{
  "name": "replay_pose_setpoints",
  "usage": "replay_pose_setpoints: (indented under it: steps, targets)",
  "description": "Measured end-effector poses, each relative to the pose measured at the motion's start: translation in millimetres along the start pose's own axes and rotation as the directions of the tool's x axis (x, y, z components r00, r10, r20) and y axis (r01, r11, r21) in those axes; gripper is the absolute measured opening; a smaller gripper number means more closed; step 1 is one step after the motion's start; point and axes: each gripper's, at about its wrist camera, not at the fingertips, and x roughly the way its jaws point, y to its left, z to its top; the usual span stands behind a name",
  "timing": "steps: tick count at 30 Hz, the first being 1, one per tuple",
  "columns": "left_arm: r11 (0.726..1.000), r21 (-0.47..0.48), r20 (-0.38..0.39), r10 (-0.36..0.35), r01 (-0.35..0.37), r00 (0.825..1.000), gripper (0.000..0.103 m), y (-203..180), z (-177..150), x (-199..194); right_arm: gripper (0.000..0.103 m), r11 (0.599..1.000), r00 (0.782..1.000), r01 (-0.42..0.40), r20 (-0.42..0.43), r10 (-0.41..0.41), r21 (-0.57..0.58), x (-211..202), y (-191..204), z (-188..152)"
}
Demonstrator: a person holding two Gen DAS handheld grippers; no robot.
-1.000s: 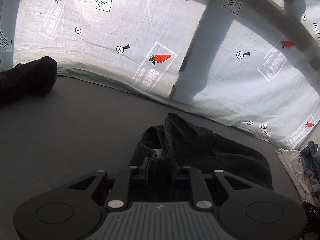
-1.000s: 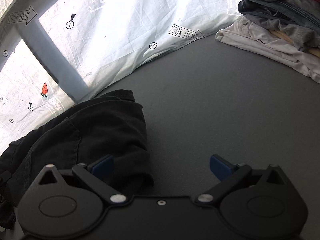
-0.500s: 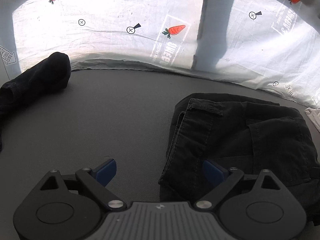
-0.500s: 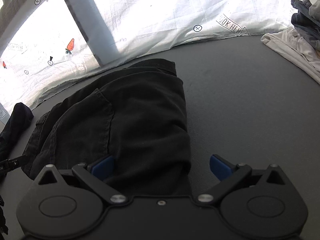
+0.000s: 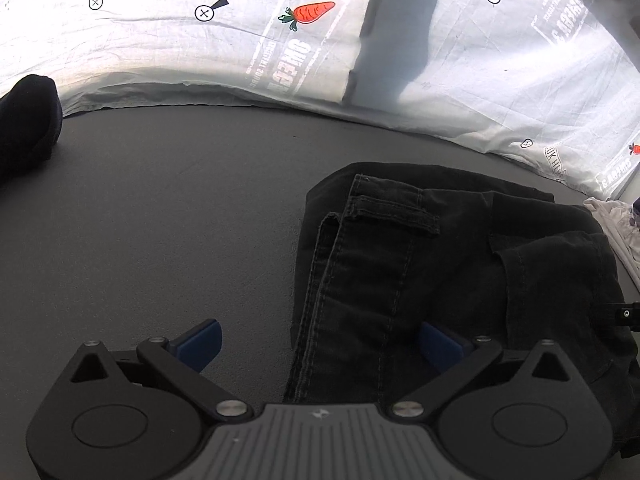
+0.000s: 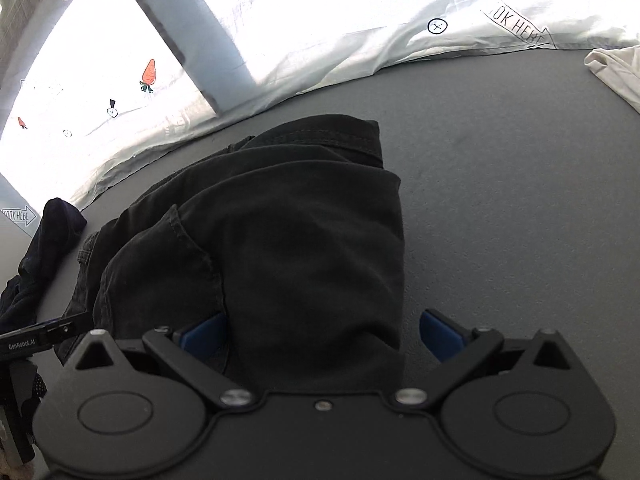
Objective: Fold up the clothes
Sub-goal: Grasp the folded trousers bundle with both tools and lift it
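Folded black trousers [image 5: 440, 248] lie flat on the grey table [image 5: 160, 220]. My left gripper [image 5: 318, 340] hovers low over their left seam edge. Its jaws are opening wide; the trouser edge lies between the fingers, and the pads do not press it. In the right wrist view the same trousers [image 6: 300, 232] fill the middle. My right gripper [image 6: 322, 332] stands open over their near right part, with cloth between the blue pads [image 6: 440, 332] but not pinched. Part of the left gripper [image 6: 36, 340] shows at the left edge.
A dark navy garment [image 5: 28, 120] lies at the table's left, also seen as a bundle [image 6: 48, 248]. A white garment [image 6: 616, 68] sits at the far right. A white printed sheet [image 5: 240, 40] hangs behind the table. Bare grey surface [image 6: 500, 180] lies right of the trousers.
The left gripper let go of the bunched trousers and opened wide; they now lie flat and folded. Both grippers sank closer to the cloth, and the right one shifted left over it.
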Motion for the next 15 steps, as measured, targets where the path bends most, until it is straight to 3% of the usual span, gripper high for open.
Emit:
replay_pose_setpoints:
  steps: [4, 9, 12, 14, 15]
  targets:
    - [0.997, -0.041, -0.064, -0.066, 0.063, 0.996, 0.103, 11, 7, 19, 0.103, 0.994, 0.994, -0.105, -0.034, 0.106, 0.02, 16, -10, 12]
    - [0.994, -0.069, -0.037, -0.083, 0.08, 0.996, 0.103, 14, 2, 18, 0.103, 0.984, 0.986, -0.162, -0.033, 0.165, 0.075, 24, -15, 18]
    - [0.985, -0.149, -0.028, -0.091, 0.086, 0.995, 0.101, 14, 1, 17, 0.103, 0.97, 0.982, -0.182, -0.011, 0.186, 0.161, 25, -20, 18]
    - [0.969, -0.218, -0.021, -0.123, 0.116, 0.992, 0.093, 14, 0, 14, 0.103, 0.921, 0.966, -0.246, 0.005, 0.257, 0.302, 27, -32, 17]
    - [0.954, -0.26, -0.012, -0.161, 0.153, 0.987, 0.072, 16, -2, 13, 0.102, 0.868, 0.952, -0.289, 0.029, 0.304, 0.404, 29, -40, 15]
